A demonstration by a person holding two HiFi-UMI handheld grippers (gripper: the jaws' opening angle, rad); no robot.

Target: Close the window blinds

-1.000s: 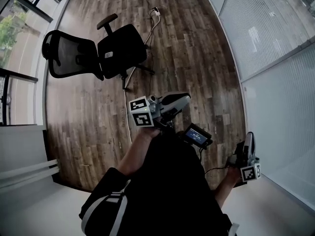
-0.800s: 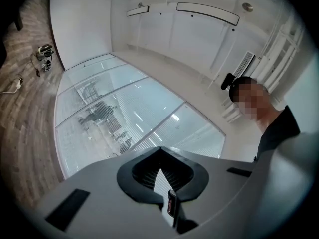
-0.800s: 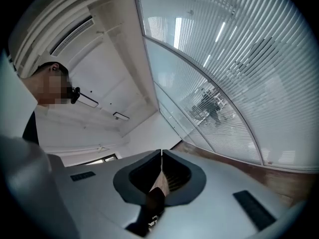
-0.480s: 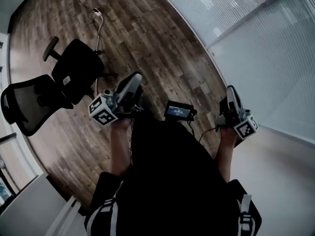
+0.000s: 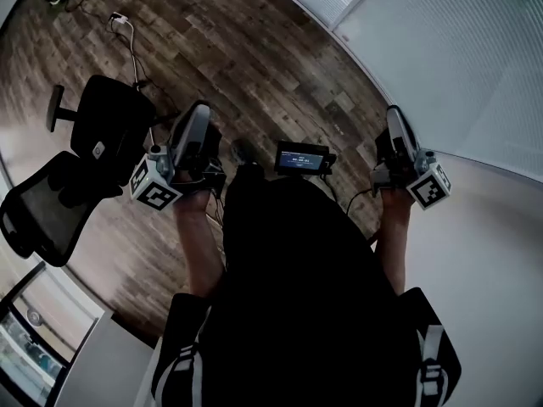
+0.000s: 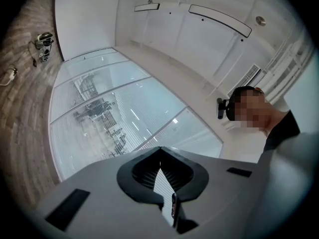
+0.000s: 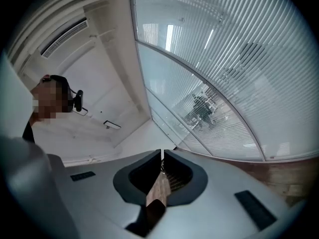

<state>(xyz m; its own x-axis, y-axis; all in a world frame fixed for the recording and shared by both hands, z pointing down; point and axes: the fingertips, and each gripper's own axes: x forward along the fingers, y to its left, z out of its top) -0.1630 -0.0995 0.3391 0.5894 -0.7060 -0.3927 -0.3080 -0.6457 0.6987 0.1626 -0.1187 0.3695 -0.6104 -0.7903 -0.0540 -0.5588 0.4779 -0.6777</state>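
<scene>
Has swung round since half a second ago, pushing the office chair (image 5: 81, 164) further toward the left edge of the head view and bringing the window blinds (image 5: 458, 49) across more of the upper right. Has also lifted the left gripper (image 5: 200, 113) slightly up the frame, and keeps the right gripper (image 5: 394, 115) at about the same spot, right of centre.

Holds both grippers out in front of a dark torso, one on each side of a small lit screen (image 5: 301, 158), tips toward the top of the frame. Stands on a wooden floor (image 5: 280, 58) running diagonally from the upper left to the foot of the blinds. Sets the right gripper just below the blinds' lower edge in the frame, apart from it. Sets the left gripper well apart from them, over the floor, just right of the chair.

Looks along the left gripper (image 6: 160, 151) at the blinds (image 6: 119, 108), filling the middle and left of that view, with shapes outside showing through the slats. Finds the jaws brought together at the tips, nothing between them. Looks along the right gripper (image 7: 162, 154) at the blinds (image 7: 224, 78) across the upper right of that view. Finds those jaws likewise together and empty. Touches the blinds with neither gripper.
</scene>
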